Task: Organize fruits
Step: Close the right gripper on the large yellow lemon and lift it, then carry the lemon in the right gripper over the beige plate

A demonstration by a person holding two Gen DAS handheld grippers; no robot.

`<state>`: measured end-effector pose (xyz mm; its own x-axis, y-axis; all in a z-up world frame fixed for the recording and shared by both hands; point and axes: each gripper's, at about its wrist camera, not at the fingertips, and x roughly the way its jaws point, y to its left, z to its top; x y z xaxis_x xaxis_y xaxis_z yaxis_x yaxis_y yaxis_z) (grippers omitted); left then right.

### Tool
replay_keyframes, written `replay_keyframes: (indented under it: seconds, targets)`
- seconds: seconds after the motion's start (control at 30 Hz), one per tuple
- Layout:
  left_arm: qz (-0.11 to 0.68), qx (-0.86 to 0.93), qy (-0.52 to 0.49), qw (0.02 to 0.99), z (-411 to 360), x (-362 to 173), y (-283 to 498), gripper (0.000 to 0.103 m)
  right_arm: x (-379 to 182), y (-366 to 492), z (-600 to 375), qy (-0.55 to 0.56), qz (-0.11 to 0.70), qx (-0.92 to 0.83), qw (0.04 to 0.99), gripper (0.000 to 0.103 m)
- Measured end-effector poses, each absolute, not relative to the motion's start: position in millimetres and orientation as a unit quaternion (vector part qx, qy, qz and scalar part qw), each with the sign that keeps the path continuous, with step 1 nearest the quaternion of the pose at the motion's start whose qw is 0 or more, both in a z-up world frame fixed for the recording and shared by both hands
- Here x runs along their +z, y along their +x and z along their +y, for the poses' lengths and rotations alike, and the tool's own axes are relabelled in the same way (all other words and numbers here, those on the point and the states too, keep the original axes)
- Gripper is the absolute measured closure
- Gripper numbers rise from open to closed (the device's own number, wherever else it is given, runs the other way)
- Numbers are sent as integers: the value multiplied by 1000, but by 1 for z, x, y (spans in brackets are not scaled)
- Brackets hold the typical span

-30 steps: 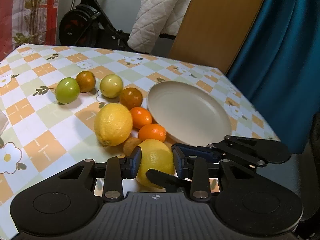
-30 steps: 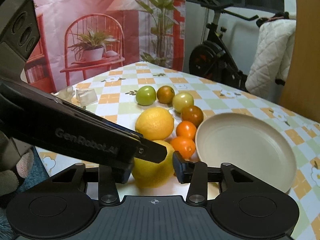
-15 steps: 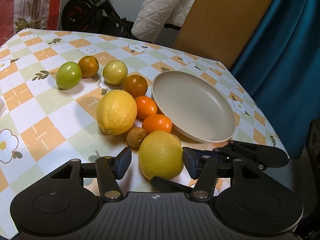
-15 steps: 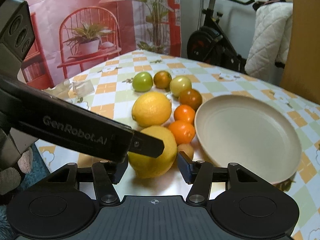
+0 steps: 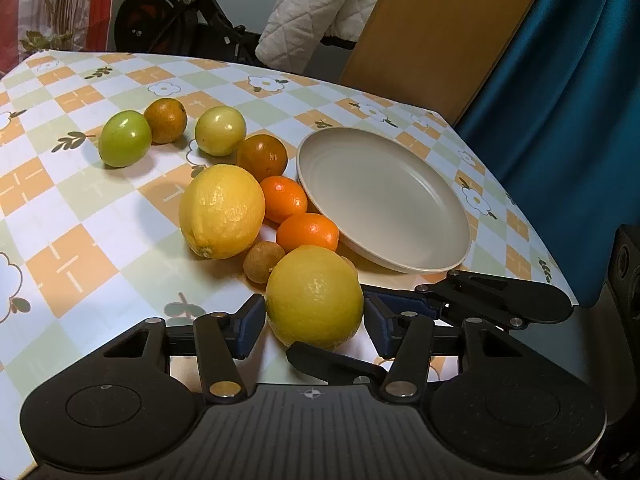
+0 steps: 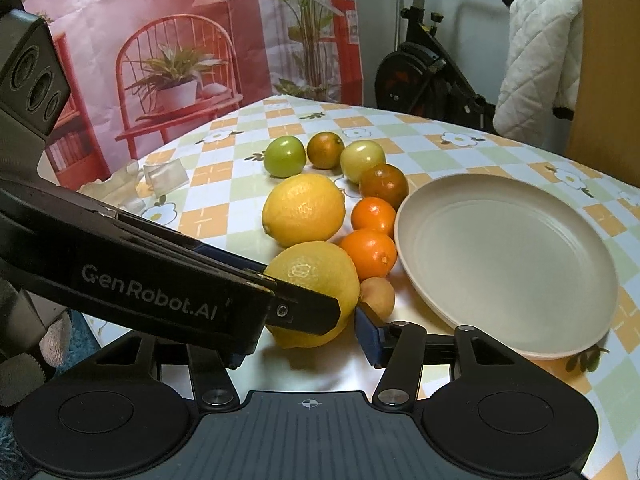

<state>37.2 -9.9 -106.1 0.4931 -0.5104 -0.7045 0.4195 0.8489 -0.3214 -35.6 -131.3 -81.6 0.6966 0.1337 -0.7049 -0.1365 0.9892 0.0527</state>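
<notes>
A near lemon (image 5: 314, 296) (image 6: 316, 280) lies on the checked tablecloth between the open fingers of my left gripper (image 5: 314, 326); the pads stand just off its sides. My right gripper (image 6: 304, 332) is open at the same lemon, and the left gripper's finger (image 6: 168, 292) crosses in front of it. A second lemon (image 5: 221, 211) (image 6: 303, 210), two oranges (image 5: 307, 232) (image 5: 283, 198), a small brown fruit (image 5: 263, 261), a dark orange fruit (image 5: 262, 156), two green fruits (image 5: 125, 138) (image 5: 220, 130) and a brownish fruit (image 5: 165, 120) lie left of an empty beige plate (image 5: 384, 200) (image 6: 508, 260).
The table's near edge runs just under both grippers. A crumpled clear wrapper (image 6: 164, 174) lies at the table's left edge. An exercise bike (image 6: 424, 76), a quilted white cloth (image 5: 316, 12), a wooden board (image 5: 440, 28) and a blue curtain (image 5: 568, 100) stand behind the table.
Both grippers have drawn back and risen a little, so the near lemon shows more fully. My left gripper's fingers have opened wider around it. The fruit has not moved.
</notes>
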Motion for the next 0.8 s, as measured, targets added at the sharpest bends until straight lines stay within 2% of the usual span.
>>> replay_keyframes:
  seconds: [0.8]
  targets:
    - [381,-289,-15,878,-38,-74,39,46,-55,-45,-150,5,325,38,945,54]
